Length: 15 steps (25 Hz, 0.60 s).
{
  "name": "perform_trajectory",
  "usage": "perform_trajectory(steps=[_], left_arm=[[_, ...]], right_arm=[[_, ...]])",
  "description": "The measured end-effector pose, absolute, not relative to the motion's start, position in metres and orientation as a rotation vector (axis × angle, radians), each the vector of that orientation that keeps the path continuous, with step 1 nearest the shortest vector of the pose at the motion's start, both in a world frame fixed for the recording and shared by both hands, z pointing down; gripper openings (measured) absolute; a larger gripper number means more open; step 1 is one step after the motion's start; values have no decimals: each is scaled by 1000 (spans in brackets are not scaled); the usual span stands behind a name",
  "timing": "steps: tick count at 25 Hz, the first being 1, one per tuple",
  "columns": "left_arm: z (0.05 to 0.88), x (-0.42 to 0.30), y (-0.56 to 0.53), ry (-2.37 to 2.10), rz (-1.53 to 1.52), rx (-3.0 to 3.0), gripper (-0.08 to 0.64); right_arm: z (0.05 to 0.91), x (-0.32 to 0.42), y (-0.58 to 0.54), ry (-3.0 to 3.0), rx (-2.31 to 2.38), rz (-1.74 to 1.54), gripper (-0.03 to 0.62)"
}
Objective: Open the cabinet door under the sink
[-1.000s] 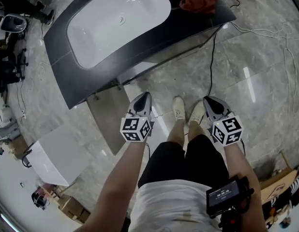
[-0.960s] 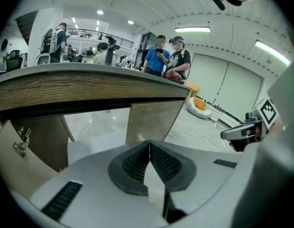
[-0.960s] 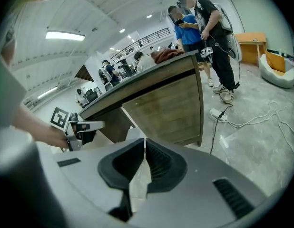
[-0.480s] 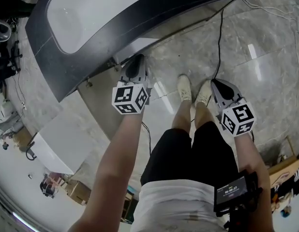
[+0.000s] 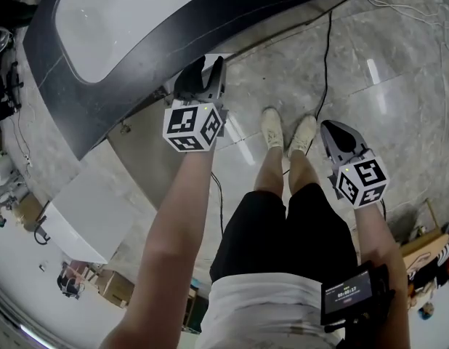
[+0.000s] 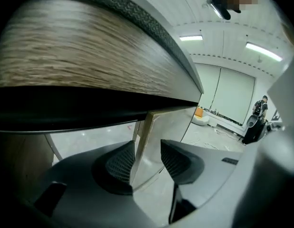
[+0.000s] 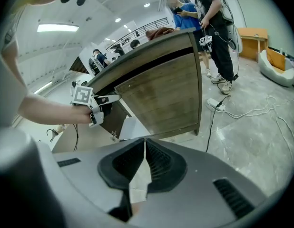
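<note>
The left gripper point(image 5: 204, 70) has just been opening its jaws and now stands with them well apart, the free edge of the cabinet door point(image 6: 162, 127) rising between them; the left pad sits just beside that edge and the right pad is clear of it, so nothing is clamped. The right gripper point(image 7: 144, 158) hangs low at the person's side with its jaws closed together on nothing. The door is already swung partway out from the cabinet point(image 7: 161, 99), just under the dark counter point(image 5: 232, 9) that holds the white sink point(image 5: 101, 20). It looks like a thin, stiff, flat board on hinges, probably light and easy to swing, with smooth faces that could slip. The bare outer edge near its top corner, far from the hinges, seems the best place to pinch or hook it. In view are one open door, one sink, two grippers, two shoes point(image 5: 272, 126) and one black cable point(image 5: 326, 57) on the floor.
</note>
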State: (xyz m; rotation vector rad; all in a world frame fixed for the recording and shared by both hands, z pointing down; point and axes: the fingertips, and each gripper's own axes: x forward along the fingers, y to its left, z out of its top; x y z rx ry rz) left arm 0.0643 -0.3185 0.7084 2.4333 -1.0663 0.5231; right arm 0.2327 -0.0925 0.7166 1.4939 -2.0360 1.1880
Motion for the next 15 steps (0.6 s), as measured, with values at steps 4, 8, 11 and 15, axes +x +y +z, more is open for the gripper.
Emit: perform_trajectory(steps=[4, 8, 11, 15], left_arm=[[706, 79, -327, -1029, 470, 2426, 166], [709, 69, -349, -999, 481, 2478, 166], [706, 71, -350, -989, 479, 2499, 166], [706, 71, -347, -1002, 480, 2514, 147]], right_arm=[[713, 246, -90, -1975, 1519, 1225, 23], [719, 234, -114, -1995, 1544, 1210, 23], [715, 228, -113, -1994, 1549, 1230, 23], [717, 228, -110, -1977, 1554, 1254, 23]])
